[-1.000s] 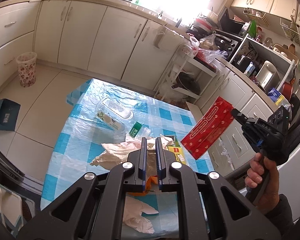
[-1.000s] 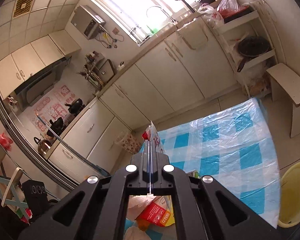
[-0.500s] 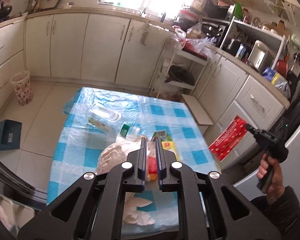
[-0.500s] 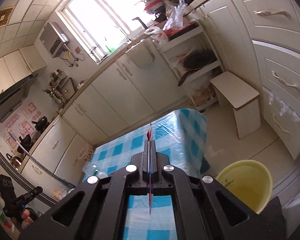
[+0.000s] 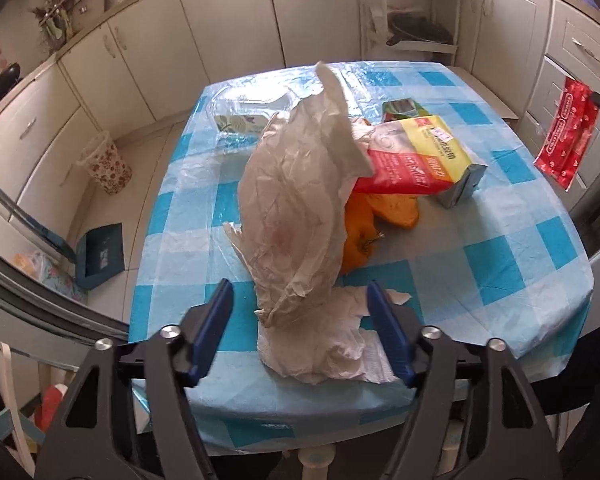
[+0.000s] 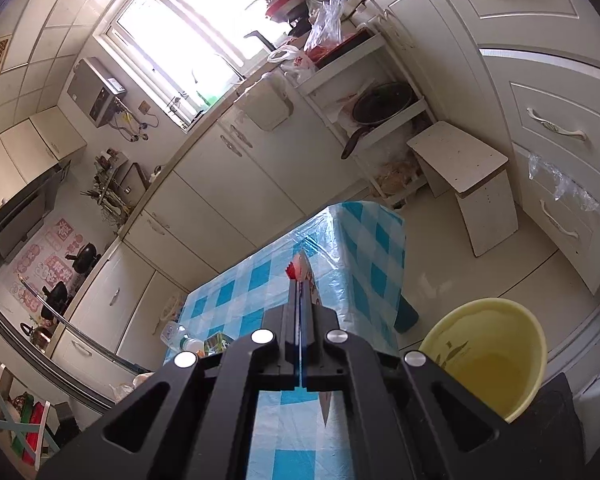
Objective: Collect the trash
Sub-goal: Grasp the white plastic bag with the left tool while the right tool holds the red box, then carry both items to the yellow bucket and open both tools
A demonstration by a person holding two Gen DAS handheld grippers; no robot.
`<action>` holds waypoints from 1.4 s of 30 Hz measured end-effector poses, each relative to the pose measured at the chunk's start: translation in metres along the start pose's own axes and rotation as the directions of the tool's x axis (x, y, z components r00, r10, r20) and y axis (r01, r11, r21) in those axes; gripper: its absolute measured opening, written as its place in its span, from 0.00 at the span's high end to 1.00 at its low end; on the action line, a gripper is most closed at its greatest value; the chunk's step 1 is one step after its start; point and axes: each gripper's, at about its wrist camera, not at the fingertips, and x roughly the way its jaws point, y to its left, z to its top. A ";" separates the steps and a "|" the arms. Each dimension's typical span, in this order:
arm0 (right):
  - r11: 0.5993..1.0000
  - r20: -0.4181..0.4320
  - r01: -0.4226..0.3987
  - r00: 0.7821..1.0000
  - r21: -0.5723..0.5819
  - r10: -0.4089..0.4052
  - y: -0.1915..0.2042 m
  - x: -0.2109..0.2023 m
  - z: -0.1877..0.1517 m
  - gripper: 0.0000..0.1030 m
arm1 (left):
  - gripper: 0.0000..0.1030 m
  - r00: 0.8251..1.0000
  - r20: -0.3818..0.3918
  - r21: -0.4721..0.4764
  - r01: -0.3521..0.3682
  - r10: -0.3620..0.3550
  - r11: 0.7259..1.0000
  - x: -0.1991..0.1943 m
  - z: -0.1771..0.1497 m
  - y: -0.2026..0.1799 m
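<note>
My left gripper (image 5: 299, 285) hangs low over the near edge of the blue-checked table (image 5: 480, 248). Its jaws are opening, and a tall crumpled grey-white tissue (image 5: 296, 208) stands between the blue pads without either pad pressing on it. A white paper napkin (image 5: 328, 348) lies under it. Behind are orange peel (image 5: 360, 232) and a red-and-yellow tissue pack (image 5: 416, 156). My right gripper (image 6: 299, 280) is shut on a red wrapper (image 6: 296, 270), seen edge-on. In the left wrist view the same red wrapper (image 5: 566, 128) hangs off the table's right side.
A yellow bin (image 6: 488, 352) stands on the floor right of the table. A clear plastic container (image 5: 252, 100) and a green packet (image 5: 400, 106) lie at the table's far side. A plastic bottle (image 6: 180, 340), a small stool (image 6: 460, 168) and a floral basket (image 5: 108, 164) are around.
My left gripper has dropped toward the table and its jaws have spread, with the crumpled tissue now between them. My right gripper has swung the red wrapper off the table's right side.
</note>
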 end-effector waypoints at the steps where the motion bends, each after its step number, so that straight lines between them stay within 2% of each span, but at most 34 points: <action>1: 1.000 0.004 0.001 1.000 0.009 -0.001 -0.003 -0.002 0.001 0.99 | 0.77 1.000 -0.012 -0.030 0.008 -0.008 1.000 0.002 0.001 0.007; 3: 1.000 0.011 0.008 1.000 0.027 -0.008 -0.009 -0.005 0.002 0.99 | 0.95 1.000 -0.007 -0.077 0.021 -0.021 0.997 0.000 0.003 0.016; 4: 0.999 0.013 0.010 1.000 0.037 -0.010 -0.012 -0.006 0.002 0.99 | 0.99 1.000 0.009 -0.084 0.012 -0.011 0.996 -0.006 0.003 0.018; 10: 0.999 0.017 0.013 1.000 0.053 -0.014 -0.015 -0.007 0.002 0.99 | 1.00 0.992 0.123 -0.117 -0.012 0.026 0.993 -0.049 0.006 0.021; 12: 0.998 0.019 0.014 1.000 0.056 -0.015 -0.016 -0.008 0.002 0.99 | 1.00 0.992 0.124 -0.110 -0.006 0.019 0.994 -0.056 0.006 0.020; 14: 0.998 0.020 0.012 1.000 0.062 -0.013 -0.017 -0.008 0.003 0.99 | 0.99 0.995 0.095 -0.095 0.017 -0.008 0.995 -0.051 0.006 0.018; 15: 0.998 0.021 0.013 1.000 0.065 -0.014 -0.018 -0.009 0.003 0.99 | 0.96 0.997 0.073 -0.087 0.020 -0.013 0.996 -0.046 0.006 0.016; 17: 0.997 0.021 0.015 1.000 0.072 -0.016 -0.020 -0.010 0.002 0.99 | 0.65 1.000 0.027 -0.071 -0.003 0.005 0.997 -0.030 0.005 0.009; 18: 0.997 0.021 0.015 1.000 0.077 -0.017 -0.021 -0.010 0.002 0.99 | 0.37 0.999 0.033 -0.067 -0.040 0.042 0.997 -0.024 0.005 0.005; 19: 0.997 0.020 0.014 1.000 0.082 -0.016 -0.022 -0.010 0.002 0.99 | 0.31 0.996 0.042 -0.061 -0.071 0.074 0.996 -0.019 0.005 0.002; 23: 0.996 0.011 0.016 1.000 0.091 -0.018 -0.024 -0.007 0.001 0.99 | 0.30 0.988 0.008 -0.054 -0.151 0.151 0.987 0.002 0.015 -0.003; 24: 0.996 0.008 0.017 1.000 0.090 -0.018 -0.024 -0.006 0.001 0.99 | 0.30 0.989 0.003 -0.061 -0.150 0.150 0.987 0.006 0.017 -0.002; 25: 0.996 0.006 0.017 1.000 0.090 -0.017 -0.025 -0.004 0.000 0.99 | 0.33 0.990 -0.007 -0.075 -0.143 0.143 0.987 0.012 0.018 0.001; 26: 0.996 0.005 0.016 1.000 0.089 -0.016 -0.025 -0.004 0.000 0.99 | 0.41 0.990 -0.015 -0.091 -0.138 0.138 0.986 0.017 0.019 0.004; 27: 0.996 0.003 0.016 1.000 0.087 -0.016 -0.024 -0.003 0.000 0.99 | 0.66 0.993 -0.034 -0.112 -0.114 0.111 0.987 0.022 0.020 0.008; 28: 0.996 0.002 0.017 1.000 0.085 -0.017 -0.024 -0.002 0.000 0.99 | 0.78 0.995 -0.054 -0.139 -0.096 0.090 0.986 0.027 0.020 0.013; 33: 0.996 0.005 0.019 1.000 0.088 -0.020 -0.023 -0.003 0.000 0.99 | 0.80 0.991 0.019 -0.179 -0.125 0.130 0.976 0.000 0.016 0.024; 36: 0.996 0.008 0.044 0.999 0.083 -0.045 -0.023 -0.006 0.000 0.99 | 0.80 0.990 0.078 -0.201 -0.097 0.115 0.975 -0.031 0.016 0.026; 39: 0.994 0.012 0.082 0.996 0.069 -0.083 -0.023 -0.008 0.002 0.99 | 0.80 0.988 0.153 -0.178 0.025 0.002 0.984 -0.067 0.026 0.011; 42: 0.991 0.010 0.123 0.992 0.060 -0.124 -0.028 -0.007 0.004 0.99 | 0.80 0.969 0.211 -0.099 0.151 -0.127 0.984 -0.093 0.042 -0.028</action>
